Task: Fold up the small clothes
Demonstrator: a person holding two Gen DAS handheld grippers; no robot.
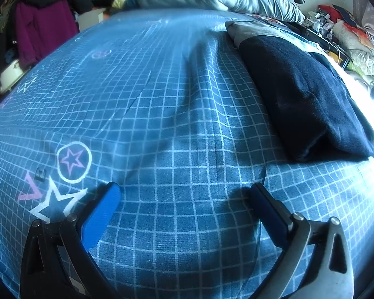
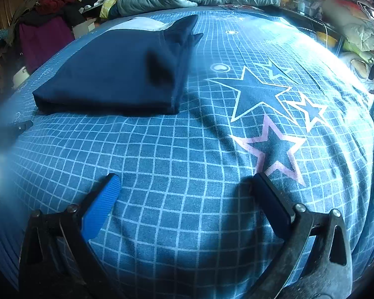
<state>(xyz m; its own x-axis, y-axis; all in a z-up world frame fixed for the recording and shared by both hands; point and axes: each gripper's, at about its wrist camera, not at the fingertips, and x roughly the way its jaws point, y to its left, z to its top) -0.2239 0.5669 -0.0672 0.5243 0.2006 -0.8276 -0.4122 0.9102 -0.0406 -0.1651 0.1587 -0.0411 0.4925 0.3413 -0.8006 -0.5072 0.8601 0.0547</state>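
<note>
Both grippers are hanging wide apart and empty over the blue grid bedspread (image 1: 177, 129) — the left gripper (image 1: 184, 199) and right gripper (image 2: 185, 186) — while the folded navy garment (image 2: 107, 74) is lying flat ahead (a grey piece beneath its far end).

A dark navy blue piece of soft cloth clothing (image 1: 304, 94) (image 2: 112, 72) lies folded flat on the blue bed cover with white grid lines (image 1: 162, 124) (image 2: 187, 162). It makes a neat, thick rectangle. One end near the far side sticks up in a small bunched point. A light grey folded cloth (image 1: 246, 31) (image 2: 139, 23) peeks out from under its far edge.
</note>
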